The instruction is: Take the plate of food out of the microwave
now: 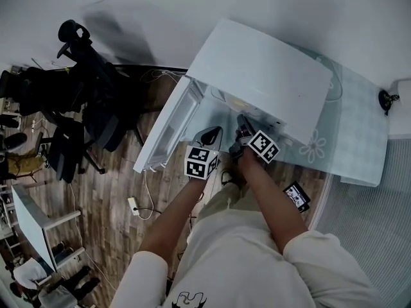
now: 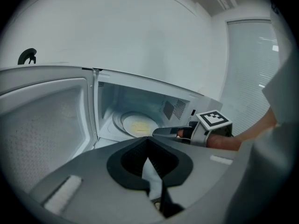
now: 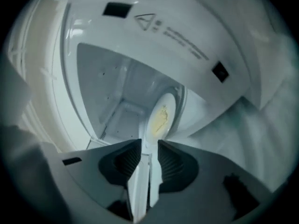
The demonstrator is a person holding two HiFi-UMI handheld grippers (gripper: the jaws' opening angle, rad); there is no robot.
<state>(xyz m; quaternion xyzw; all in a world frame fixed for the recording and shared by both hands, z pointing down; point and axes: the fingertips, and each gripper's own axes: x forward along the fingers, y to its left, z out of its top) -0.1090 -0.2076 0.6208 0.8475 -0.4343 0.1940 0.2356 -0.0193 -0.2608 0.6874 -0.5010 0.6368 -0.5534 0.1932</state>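
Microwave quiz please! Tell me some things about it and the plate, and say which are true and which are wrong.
1. The microwave door is open. True.
2. The plate is empty. False: yellow food lies on it.
3. The plate is out on the table. False: it sits inside the microwave.
4. The right gripper reaches in to the plate. True.
5. The left gripper holds the plate. False: its jaws are together, empty, outside.

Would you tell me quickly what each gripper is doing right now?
Left gripper: closed, empty.
Right gripper: closed on the plate rim, inside the microwave.
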